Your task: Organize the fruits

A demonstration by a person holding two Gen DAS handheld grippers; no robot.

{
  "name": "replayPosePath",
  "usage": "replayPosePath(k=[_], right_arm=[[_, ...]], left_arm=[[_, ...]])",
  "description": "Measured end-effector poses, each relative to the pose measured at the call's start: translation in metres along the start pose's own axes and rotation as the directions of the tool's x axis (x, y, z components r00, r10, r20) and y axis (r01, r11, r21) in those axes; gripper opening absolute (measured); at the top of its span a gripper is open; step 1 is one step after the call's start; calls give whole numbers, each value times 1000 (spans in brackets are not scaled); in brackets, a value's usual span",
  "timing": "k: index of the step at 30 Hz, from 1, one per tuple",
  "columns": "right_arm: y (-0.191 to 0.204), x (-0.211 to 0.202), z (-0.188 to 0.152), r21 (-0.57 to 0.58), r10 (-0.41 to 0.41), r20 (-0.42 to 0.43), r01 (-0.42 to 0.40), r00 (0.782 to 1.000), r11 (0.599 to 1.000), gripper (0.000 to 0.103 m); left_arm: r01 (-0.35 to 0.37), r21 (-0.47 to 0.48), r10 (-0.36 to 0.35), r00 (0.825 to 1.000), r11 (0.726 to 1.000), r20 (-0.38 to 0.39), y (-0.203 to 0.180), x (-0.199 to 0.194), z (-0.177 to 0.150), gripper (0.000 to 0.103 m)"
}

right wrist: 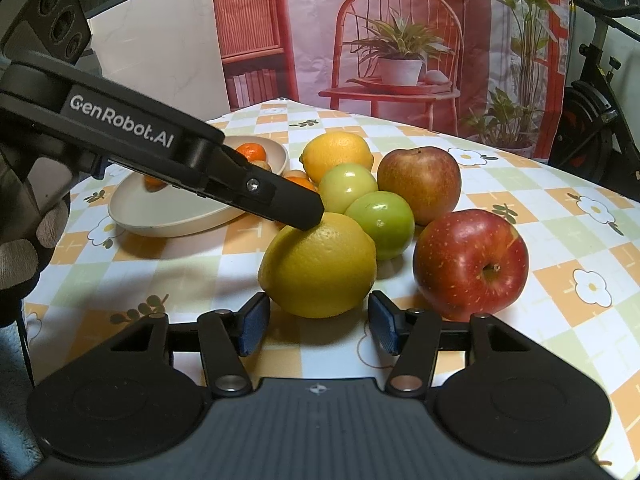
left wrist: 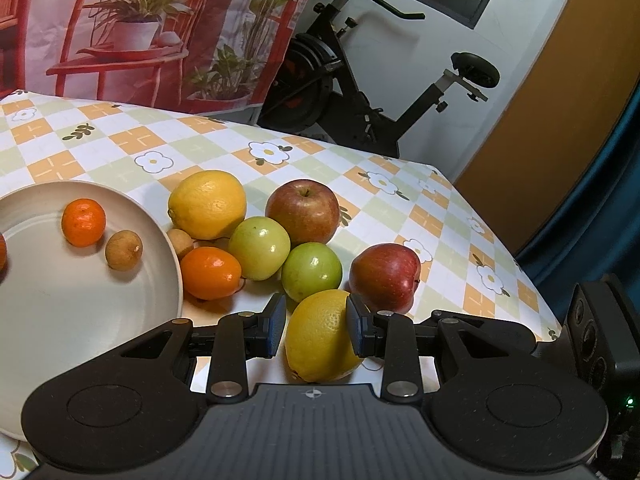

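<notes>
A near lemon [left wrist: 320, 336] [right wrist: 320, 264] lies on the checkered table between my left gripper's [left wrist: 317, 322] open jaws; the right pad [left wrist: 356, 326] touches it, the left pad [left wrist: 276, 326] stands apart. My right gripper [right wrist: 316, 326] is open and empty just in front of the same lemon. Behind lie two green fruits [left wrist: 312, 270] [left wrist: 259, 247], a second lemon [left wrist: 208, 204], two red apples [left wrist: 385, 276] [left wrist: 303, 210], an orange fruit [left wrist: 210, 272] and a small brown fruit [left wrist: 180, 242]. The beige bowl [left wrist: 80, 304] holds a mandarin [left wrist: 83, 222] and a brown fruit [left wrist: 123, 249].
The table's right edge [left wrist: 520, 264] drops off near the red apple. An exercise bike [left wrist: 360, 80] stands behind the table, beside a printed backdrop [left wrist: 140, 32]. The left gripper's arm [right wrist: 160, 152] crosses the right wrist view above the bowl [right wrist: 172, 216].
</notes>
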State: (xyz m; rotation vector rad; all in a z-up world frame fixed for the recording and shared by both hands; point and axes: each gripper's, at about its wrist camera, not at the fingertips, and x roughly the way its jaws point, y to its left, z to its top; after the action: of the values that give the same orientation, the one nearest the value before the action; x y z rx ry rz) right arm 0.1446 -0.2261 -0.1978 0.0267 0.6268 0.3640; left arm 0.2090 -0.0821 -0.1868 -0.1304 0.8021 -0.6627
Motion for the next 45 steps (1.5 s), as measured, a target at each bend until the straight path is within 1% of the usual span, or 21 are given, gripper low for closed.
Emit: replayPosePath(k=[13,20,31,33,37,39,45], right_arm=[[-2,-2,0,4,-1,1,1,1000,1000,58],[-5,-8,-3,12,-15,2,15,1000,1000,61],[-13,-17,-4,33,-46,17,46,999,998,61],[-15,-21,-3,45,-43,26,41,999,998,61],[-7,-25,1,8,-23,24,23,999,1000,61],[-1,-23,2,-10,-22,22,22,1000,1000,64],[13,-4,9,-36,-21,8,22,1000,999,64]], left_arm=[[-15,3,15,1000,1000,-2,4,-4,2,35],[-19,5,19,1000,1000,-3,5,-4,2,35],[-46,-5,46,999,999,-8,14,-7,3,35],[-50,-4,50,999,999,-8,15,-8,4,35],[-50,-1,50,999,999,-7,14,-8,4,35],[-51,1,51,999,999,-7,13,-7,4,35],[-52,-4,52,999,999,-7,13,-8,3,35]])
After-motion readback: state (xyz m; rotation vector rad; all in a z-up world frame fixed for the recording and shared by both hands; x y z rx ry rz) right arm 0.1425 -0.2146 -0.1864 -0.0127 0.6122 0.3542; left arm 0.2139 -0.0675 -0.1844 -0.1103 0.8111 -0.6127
